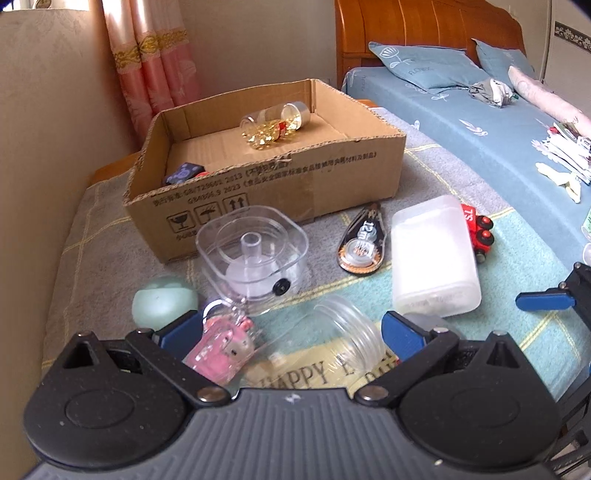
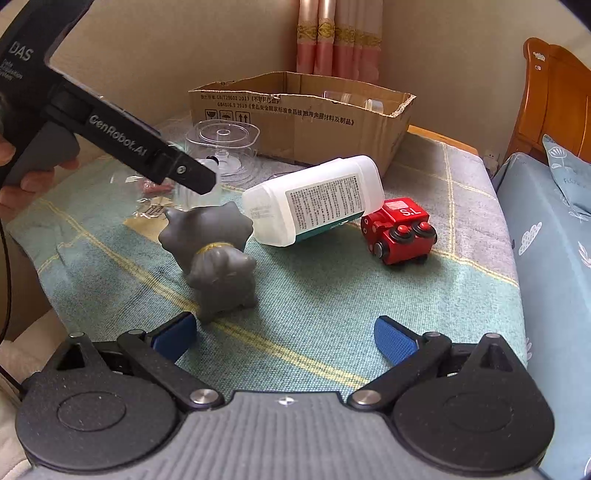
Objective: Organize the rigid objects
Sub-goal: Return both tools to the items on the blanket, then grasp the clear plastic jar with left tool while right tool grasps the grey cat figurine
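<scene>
While the left tongs (image 1: 290, 330) gape wide around a clear jar (image 1: 332, 332) at lower centre, the right tongs (image 2: 284, 334) spread empty near a grey dog (image 2: 218, 254).

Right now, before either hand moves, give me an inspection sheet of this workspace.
Surface: checked blanket over a low stand, beside a bed.
Job's things: cardboard box already holds a bottle of gold beads and a dark blue item; outside it lie a white plastic bottle on its side, red toy car, grey dog figure, correction tape, clear square container, clear jar, pink keychain, green ball.
Clutter: papers and cloth on the bed.
Grippers: left gripper open around the clear jar; right gripper open, nothing between its fingers.
Cables: black cable at the right view's left edge.
Surroundings: pink curtain, wooden headboard.
</scene>
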{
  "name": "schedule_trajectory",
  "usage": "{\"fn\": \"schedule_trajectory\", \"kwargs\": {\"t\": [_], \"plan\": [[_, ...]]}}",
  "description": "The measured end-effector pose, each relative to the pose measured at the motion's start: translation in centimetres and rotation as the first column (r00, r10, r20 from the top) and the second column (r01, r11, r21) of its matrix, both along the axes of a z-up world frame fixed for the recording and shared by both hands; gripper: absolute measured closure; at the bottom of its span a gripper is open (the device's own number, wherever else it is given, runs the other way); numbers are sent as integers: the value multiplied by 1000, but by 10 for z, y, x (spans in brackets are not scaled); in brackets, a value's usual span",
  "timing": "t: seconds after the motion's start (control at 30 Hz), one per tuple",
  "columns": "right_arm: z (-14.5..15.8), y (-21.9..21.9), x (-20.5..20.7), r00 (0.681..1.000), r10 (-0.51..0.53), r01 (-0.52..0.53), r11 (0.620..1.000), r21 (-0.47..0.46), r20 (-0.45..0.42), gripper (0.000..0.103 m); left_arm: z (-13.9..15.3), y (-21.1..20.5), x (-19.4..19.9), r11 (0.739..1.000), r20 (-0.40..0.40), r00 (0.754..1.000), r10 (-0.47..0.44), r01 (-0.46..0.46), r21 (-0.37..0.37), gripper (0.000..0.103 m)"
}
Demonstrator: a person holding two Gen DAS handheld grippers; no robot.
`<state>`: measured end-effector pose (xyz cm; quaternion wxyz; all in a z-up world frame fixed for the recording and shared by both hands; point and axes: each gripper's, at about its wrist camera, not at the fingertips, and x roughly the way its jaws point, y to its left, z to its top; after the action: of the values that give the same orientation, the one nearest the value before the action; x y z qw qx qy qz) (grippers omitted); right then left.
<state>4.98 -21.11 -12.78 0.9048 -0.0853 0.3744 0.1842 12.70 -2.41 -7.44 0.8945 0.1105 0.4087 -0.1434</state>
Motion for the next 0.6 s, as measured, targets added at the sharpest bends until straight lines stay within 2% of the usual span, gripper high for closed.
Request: {"fn": "schedule_trajectory", "kwargs": {"t": [0.2,0.37,0.6], "plan": [[0,0,-2,1000,-4,4,1000,0,3,0,-6,28,-23,996,-7,996,89,-88,21,1],[0,1,-4,1000,-12,12,1000,-1,3,0,-8,49,-38,987,-25,987,160,-160,-11,1],[1,1,-3,1000,-13,13,1000,-6,-8,0,-17,54,-29,986,-47,987,152,-155,-68,1]]}}
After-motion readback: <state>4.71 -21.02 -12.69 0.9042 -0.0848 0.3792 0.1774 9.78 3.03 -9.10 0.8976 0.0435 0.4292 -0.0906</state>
